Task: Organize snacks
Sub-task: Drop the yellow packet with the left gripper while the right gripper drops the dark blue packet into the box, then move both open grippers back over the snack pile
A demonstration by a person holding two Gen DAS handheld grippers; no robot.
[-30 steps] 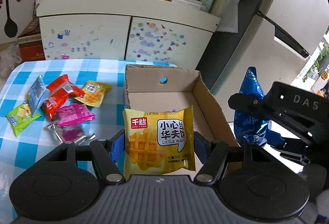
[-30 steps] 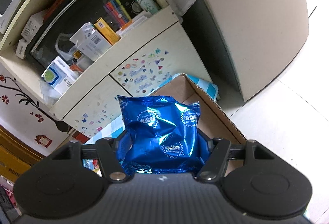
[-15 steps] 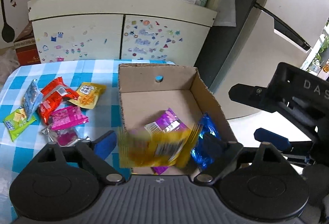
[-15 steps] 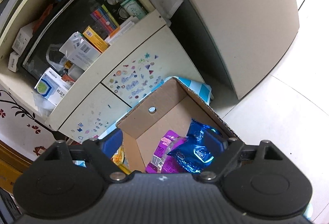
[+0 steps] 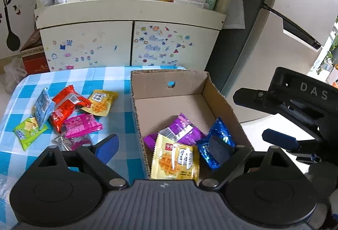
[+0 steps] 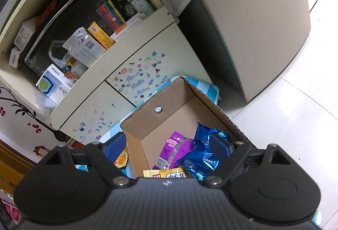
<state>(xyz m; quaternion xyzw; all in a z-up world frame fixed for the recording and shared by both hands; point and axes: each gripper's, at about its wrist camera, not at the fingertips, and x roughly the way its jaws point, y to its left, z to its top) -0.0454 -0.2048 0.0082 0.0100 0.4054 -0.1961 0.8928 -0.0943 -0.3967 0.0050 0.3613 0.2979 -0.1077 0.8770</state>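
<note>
On the blue-and-white checked tablecloth (image 5: 118,80), towards its left edge, lies a loose cluster of packets: a green packet (image 5: 28,131) nearest that edge, a pale blue packet (image 5: 43,107) leaning against a red packet (image 5: 65,106), a yellow waffle packet (image 5: 100,102) touching the red one on its right, and a pink packet (image 5: 82,125) in front of them, lying partly over a silver-and-pink packet (image 5: 70,141)

The left gripper (image 5: 162,150) hangs over the near left wall of the cardboard box (image 5: 179,84), its blue pads spread wide apart and holding nothing; one pad is over the cloth, the other over the box interior

The box stands at the right edge of the table, open at the top, with a round hole in its far wall. In its near half lie three packets: a purple packet (image 5: 181,131) in the middle, a second yellow waffle packet (image 5: 175,161) at the near wall overlapping the purple one's front, and a shiny blue packet (image 5: 215,145) against the right wall, touching the purple one

The right gripper (image 6: 169,148) is above the near end of the box, fingers wide apart and empty; in the left wrist view it (image 5: 281,139) shows as a black frame beyond the box's right wall

Behind the table stands a cream cabinet (image 5: 131,44) with stickers on its doors
</note>
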